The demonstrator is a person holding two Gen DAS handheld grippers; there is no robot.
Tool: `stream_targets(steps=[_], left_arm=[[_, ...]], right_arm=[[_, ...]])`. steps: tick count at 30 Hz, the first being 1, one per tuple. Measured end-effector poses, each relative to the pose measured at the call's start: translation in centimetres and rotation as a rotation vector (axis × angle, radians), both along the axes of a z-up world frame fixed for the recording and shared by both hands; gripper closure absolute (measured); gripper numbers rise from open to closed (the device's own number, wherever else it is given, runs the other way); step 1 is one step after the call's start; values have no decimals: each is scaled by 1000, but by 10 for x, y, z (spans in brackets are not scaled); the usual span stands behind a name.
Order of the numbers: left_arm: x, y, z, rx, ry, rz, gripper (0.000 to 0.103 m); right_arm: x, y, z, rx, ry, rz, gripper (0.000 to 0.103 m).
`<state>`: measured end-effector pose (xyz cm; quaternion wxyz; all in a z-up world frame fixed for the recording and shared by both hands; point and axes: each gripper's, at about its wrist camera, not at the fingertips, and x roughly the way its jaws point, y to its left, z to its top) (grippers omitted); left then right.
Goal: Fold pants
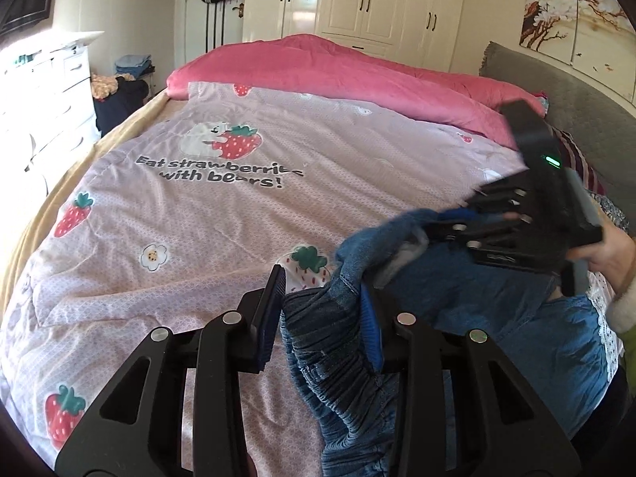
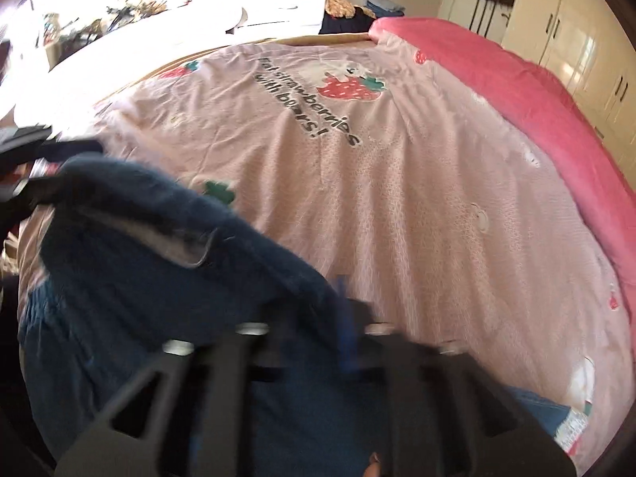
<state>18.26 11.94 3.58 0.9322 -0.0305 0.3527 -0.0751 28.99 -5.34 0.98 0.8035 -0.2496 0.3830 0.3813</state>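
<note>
The blue denim pants with a gathered elastic waistband [image 1: 342, 342] are lying bunched at the near edge of the pale pink quilted bedspread printed with strawberries and bears [image 1: 190, 214], partly lifted off it; the black left gripper with blue ribbed pads [image 1: 322, 314] is sitting at the crumpled waistband, its jaws spread wide, the left pad [image 1: 272, 314] standing clear of the cloth while the right pad is touching the denim folds, so nothing is being pinched there. The black right gripper [image 1: 449, 224] is reaching in from the right side of the left wrist view, held by a hand [image 1: 612, 254], and its tips are buried in a raised fold of the denim; in the right wrist view the same gripper [image 2: 348, 330] is blurred, its blue pads appearing pressed close together on the pants' edge [image 2: 179, 278], with the fabric draping down and to the left. A bright pink plush blanket [image 1: 357, 71] is lying along the far side of the bed; cream wardrobe doors with dark handles [image 1: 369, 0] are standing behind it.
</note>
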Motion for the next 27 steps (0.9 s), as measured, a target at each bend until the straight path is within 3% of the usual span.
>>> stream_targets(steps=[6,10,13,18,27], left_arm=[[-13,3,0,7,-15,15,75],[-36,-5,9,32,-73,1,75],[-59,-11,13,35,-114,-30,75],[-100,-16,7,38,-144,-62,75],[-155,-14,-18,30,-81,-44,74]], right_arm=[[-61,-34,35,124,-53,-23,97],[-117,-50,47,186,-86,-38,97],[-153,-55,44,194,-100,-65,97],[-197,-65,30,276,-49,-91,97],[-258,-55,7,292,30,-44,96]])
